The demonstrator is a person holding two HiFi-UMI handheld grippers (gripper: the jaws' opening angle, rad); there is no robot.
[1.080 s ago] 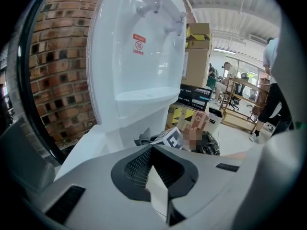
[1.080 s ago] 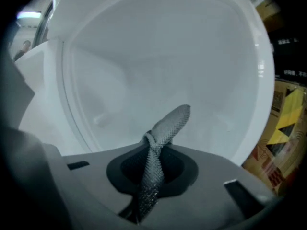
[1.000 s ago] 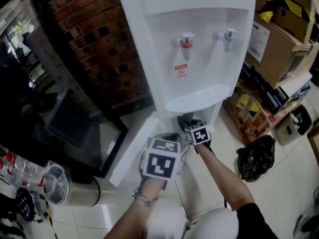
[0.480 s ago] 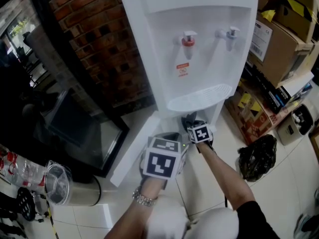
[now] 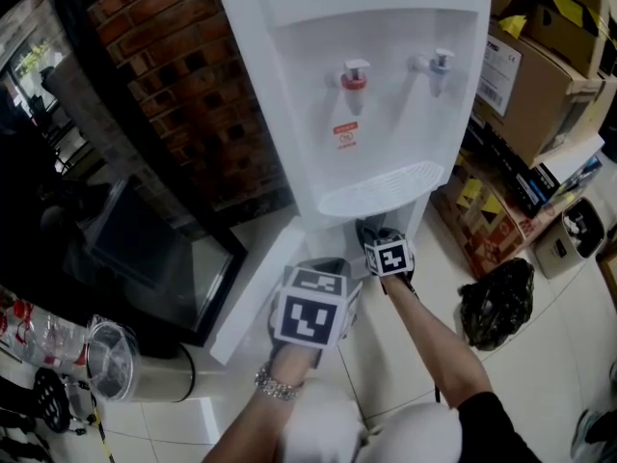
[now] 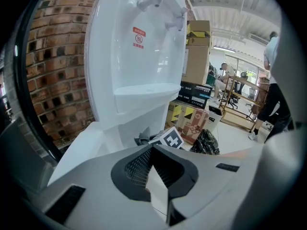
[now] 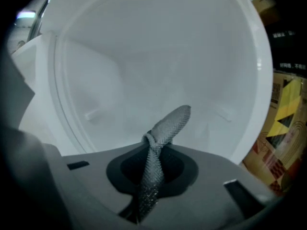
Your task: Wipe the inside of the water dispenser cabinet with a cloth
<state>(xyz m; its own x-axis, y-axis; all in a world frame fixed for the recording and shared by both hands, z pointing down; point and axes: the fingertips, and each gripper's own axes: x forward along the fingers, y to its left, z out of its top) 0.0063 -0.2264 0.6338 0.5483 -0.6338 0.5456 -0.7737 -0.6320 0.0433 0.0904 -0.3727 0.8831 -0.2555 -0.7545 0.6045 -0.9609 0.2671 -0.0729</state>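
Cloth (image 7: 165, 126) is pinched in the shut jaws of the right gripper (image 7: 149, 186) — its grey end is raised inside the white cabinet (image 7: 144, 56) under the dispenser (image 5: 376, 85). Left gripper (image 6: 156, 178) is held outside by the door (image 5: 253, 292), jaws closed on nothing.

Your right tool (image 5: 380, 247) reaches in under the water dispenser's (image 5: 366, 85) drip tray (image 5: 381, 189), grey cloth (image 5: 367, 229) at its tip. Your left tool (image 5: 312, 299) hangs just beside the open white door (image 5: 253, 287).
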